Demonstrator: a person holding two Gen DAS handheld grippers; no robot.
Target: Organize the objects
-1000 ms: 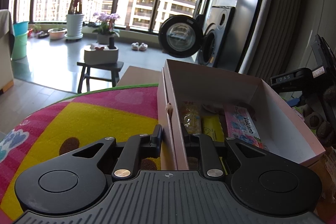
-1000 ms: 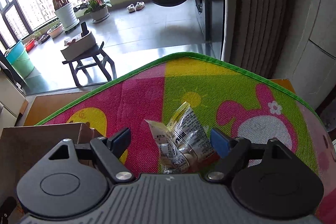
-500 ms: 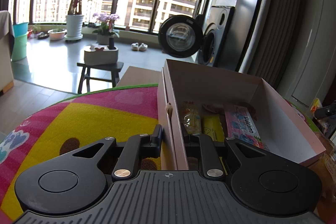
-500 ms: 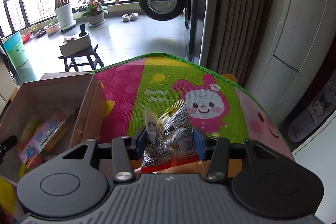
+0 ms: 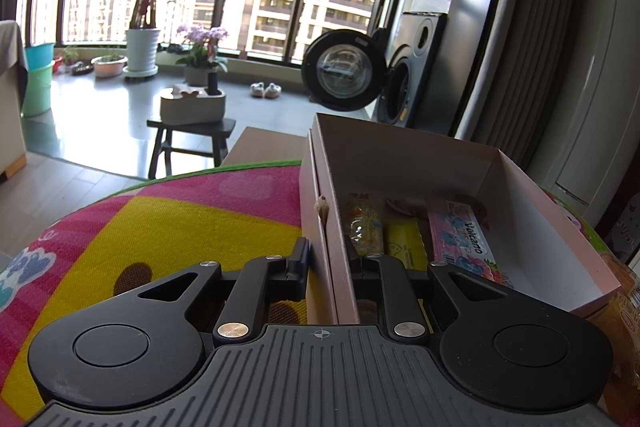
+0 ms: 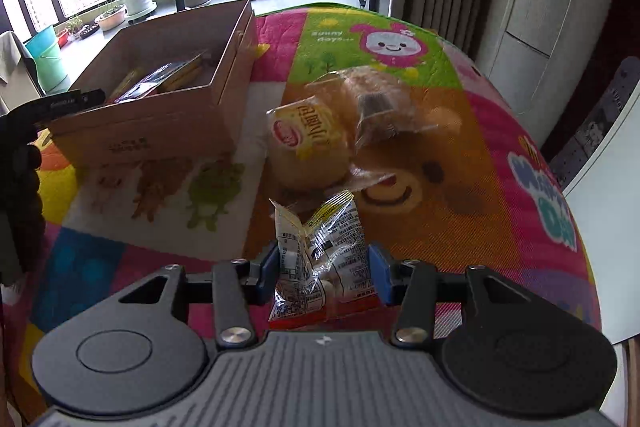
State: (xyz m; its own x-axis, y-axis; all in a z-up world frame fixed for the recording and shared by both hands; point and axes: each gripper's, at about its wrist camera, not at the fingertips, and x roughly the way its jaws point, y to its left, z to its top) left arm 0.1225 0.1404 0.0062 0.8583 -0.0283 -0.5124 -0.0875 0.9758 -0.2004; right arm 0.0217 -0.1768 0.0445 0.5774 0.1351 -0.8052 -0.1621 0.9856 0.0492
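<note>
An open cardboard box (image 5: 552,239) (image 6: 168,115) stands on a colourful mat. Inside lie a pink Volcano packet (image 5: 464,239), a yellow packet (image 5: 402,241) and a clear snack bag (image 5: 362,227). My left gripper (image 5: 329,263) is shut on the box's near-left wall, one finger outside, one inside. My right gripper (image 6: 323,267) is shut on a clear printed snack packet (image 6: 320,263), held above the mat. Beyond it lie a yellow-labelled bread bag (image 6: 308,143) and a clear bag with a dark pastry (image 6: 380,107).
The mat (image 6: 500,163) covers a table that ends at the right beside a white cabinet (image 6: 560,7). A washing machine with an open door (image 5: 340,75), a stool with a planter (image 5: 192,107) and potted plants stand behind. A dark sleeve (image 6: 20,187) shows at the left.
My right gripper closed on the snack packet, lifted it and pulled back, so the box and two bread bags came into view. My left gripper stayed clamped on the box wall.
</note>
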